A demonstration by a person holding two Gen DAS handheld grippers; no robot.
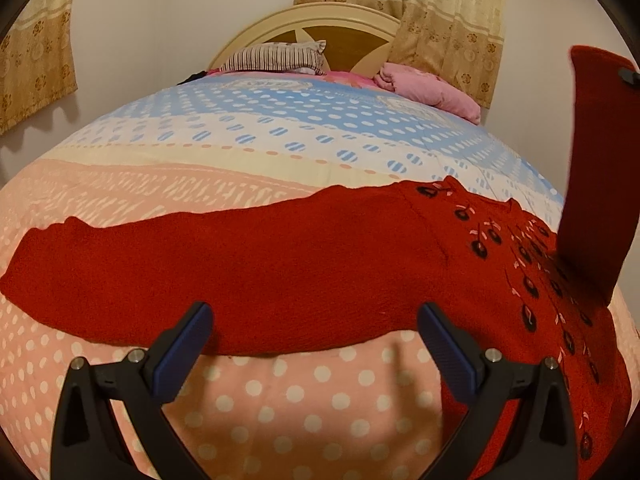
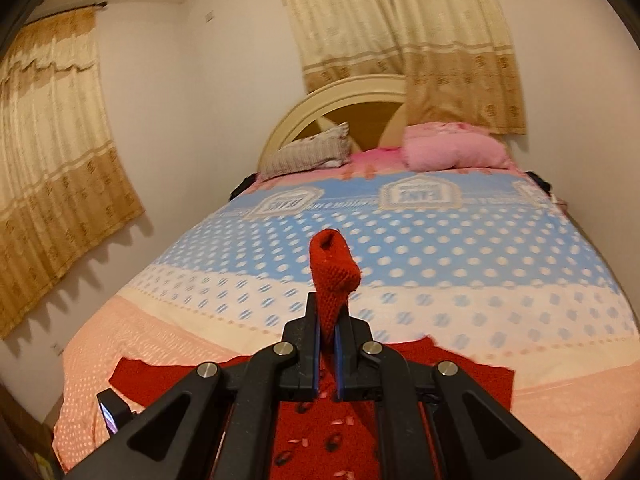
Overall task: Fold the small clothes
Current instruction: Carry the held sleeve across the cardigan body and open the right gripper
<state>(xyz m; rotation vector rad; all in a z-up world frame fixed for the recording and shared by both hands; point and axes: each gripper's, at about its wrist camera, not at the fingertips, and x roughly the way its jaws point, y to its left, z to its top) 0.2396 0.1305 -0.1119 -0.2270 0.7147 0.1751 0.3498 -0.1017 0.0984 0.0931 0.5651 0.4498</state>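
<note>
A small red knitted sweater (image 1: 280,264) with dark embroidered flowers lies flat on the bed, one sleeve stretched out to the left. My left gripper (image 1: 316,320) is open and empty, hovering just over the near edge of that sleeve. The other sleeve (image 1: 596,160) is lifted upright at the right. My right gripper (image 2: 327,320) is shut on that sleeve's cuff (image 2: 334,268), which sticks up between the fingers, above the sweater's body (image 2: 320,432).
The bed has a pink, cream and blue dotted cover (image 1: 280,140). A striped pillow (image 1: 276,58) and a pink pillow (image 1: 428,88) lie by the headboard (image 2: 340,100). Curtains (image 2: 408,40) hang behind and at the left wall.
</note>
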